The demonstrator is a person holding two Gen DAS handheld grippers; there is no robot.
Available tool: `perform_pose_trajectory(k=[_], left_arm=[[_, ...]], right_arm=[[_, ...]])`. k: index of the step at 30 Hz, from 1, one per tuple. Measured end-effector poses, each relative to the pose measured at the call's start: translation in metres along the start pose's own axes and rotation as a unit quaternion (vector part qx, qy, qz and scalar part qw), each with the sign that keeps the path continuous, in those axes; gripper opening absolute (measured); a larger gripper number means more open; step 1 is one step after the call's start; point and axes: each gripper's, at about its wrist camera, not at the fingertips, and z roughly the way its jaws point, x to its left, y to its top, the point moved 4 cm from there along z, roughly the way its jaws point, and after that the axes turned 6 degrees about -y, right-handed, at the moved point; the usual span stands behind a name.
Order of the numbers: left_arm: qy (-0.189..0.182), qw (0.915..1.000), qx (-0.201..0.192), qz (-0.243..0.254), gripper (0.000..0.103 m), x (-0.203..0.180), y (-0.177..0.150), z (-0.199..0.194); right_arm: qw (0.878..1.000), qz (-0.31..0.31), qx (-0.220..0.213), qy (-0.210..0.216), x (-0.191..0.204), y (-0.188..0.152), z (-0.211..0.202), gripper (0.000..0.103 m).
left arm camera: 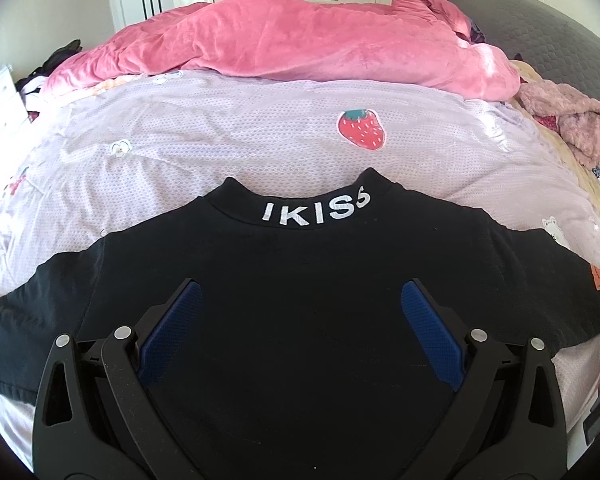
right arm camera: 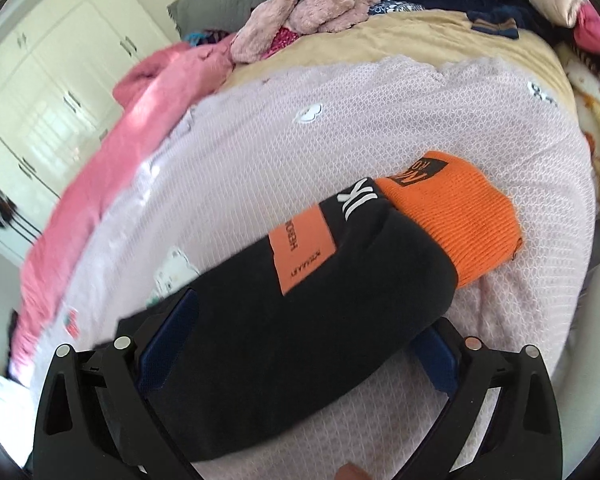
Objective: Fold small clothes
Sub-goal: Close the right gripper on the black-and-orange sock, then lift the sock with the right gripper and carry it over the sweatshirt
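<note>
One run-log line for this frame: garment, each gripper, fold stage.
garment: black top flat on lilac bedspread | left gripper: open above body | right gripper: open around orange-cuffed sleeve | stage: sleeve unfolded

We see bright, soft daylight with weak shadows in both views. Sun glares on the pink blanket [left arm camera: 284, 40]. The right view is motion-blurred; fisheye edges bend and darken.

The collar [left arm camera: 314, 210] of the black top [left arm camera: 300, 280] read "IKISS" in white, centre frame. The orange sleeve patch [right arm camera: 302, 250] carried partly legible lettering; the orange cuff [right arm camera: 452, 216] label was unreadable.
</note>
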Motion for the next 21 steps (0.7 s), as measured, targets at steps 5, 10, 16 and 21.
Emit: perform_pose_trajectory(k=[5, 10, 16, 21], left_arm=[[-0.002, 1.0, -0.003, 0.0, 0.094, 0.003, 0.0, -0.002], [-0.006, 0.9999, -0.003, -0.01, 0.094, 0.011, 0.0, -0.005], [-0.006, 0.9998, -0.007, -0.016, 0.094, 0.019, -0.001, -0.012], [-0.008, 0.9995, -0.011, -0.03, 0.094, 0.033, 0.001, -0.02]], right_arm=[[1.0, 0.023, -0.004, 0.015, -0.008, 0.006, 0.003, 0.037], [0.998, -0.01, -0.025, 0.063, 0.009, 0.008, -0.011, 0.012], [0.986, -0.093, -0.055, 0.125, 0.07, -0.008, -0.045, 0.011], [0.969, -0.163, -0.055, 0.177, 0.134, -0.037, -0.071, 0.011]])
